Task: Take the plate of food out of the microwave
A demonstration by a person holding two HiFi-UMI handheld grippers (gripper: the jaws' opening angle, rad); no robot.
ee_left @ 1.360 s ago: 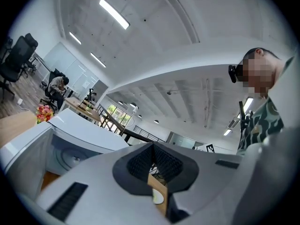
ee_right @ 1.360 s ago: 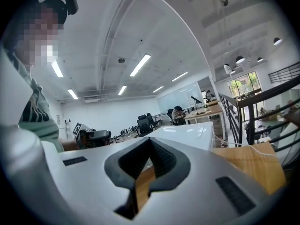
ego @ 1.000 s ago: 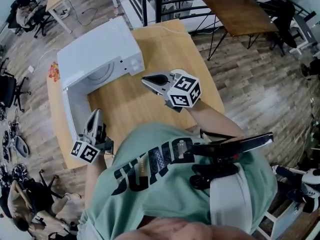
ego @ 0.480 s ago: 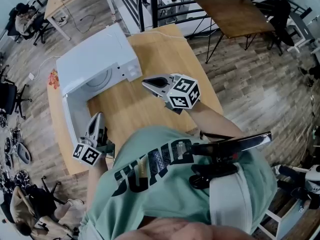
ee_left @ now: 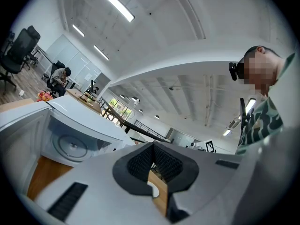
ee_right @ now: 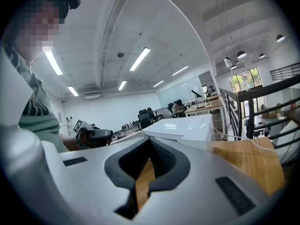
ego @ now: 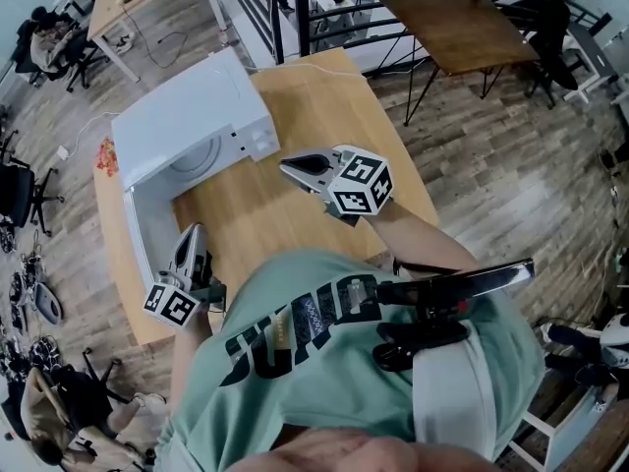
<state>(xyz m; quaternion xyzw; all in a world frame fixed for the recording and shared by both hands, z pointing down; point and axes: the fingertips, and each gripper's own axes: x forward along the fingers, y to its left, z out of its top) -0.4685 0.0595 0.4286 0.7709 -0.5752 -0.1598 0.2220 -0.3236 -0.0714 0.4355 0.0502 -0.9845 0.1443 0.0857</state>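
While the person in the green shirt (ego: 324, 362) stands at the near edge of the wooden counter (ego: 314, 96), both grippers are held out low over it. The left gripper (ego: 190, 230) (ee_left: 153, 144) sits nearest, at the counter's left side, just beside the outer end of the open microwave door (ego: 138, 219); whether it touches the door cannot be told. Its jaws are pressed together with nothing between them, only a sliver of the counter showing through the gap behind the pads. The right gripper (ego: 286, 164) (ee_right: 149, 142) hovers over the middle of the counter, pointing toward the microwave's front right corner but stopping short of it. Its jaws are likewise closed to a point and hold nothing.

Beyond both stands the white microwave (ego: 192, 106) (ee_right: 187, 125), its cavity open toward the person. Inside, a pale round plate (ego: 195, 152) (ee_left: 70, 146) lies on the cavity floor; any food on it cannot be made out. The plate is ahead of the left gripper, deeper in the cavity and apart from its jaws, and well apart from the right gripper, off to that gripper's left.

Farther back are a black railing (ego: 324, 3), a second wooden table (ego: 462, 28) and a person seated at a desk (ego: 44, 23)
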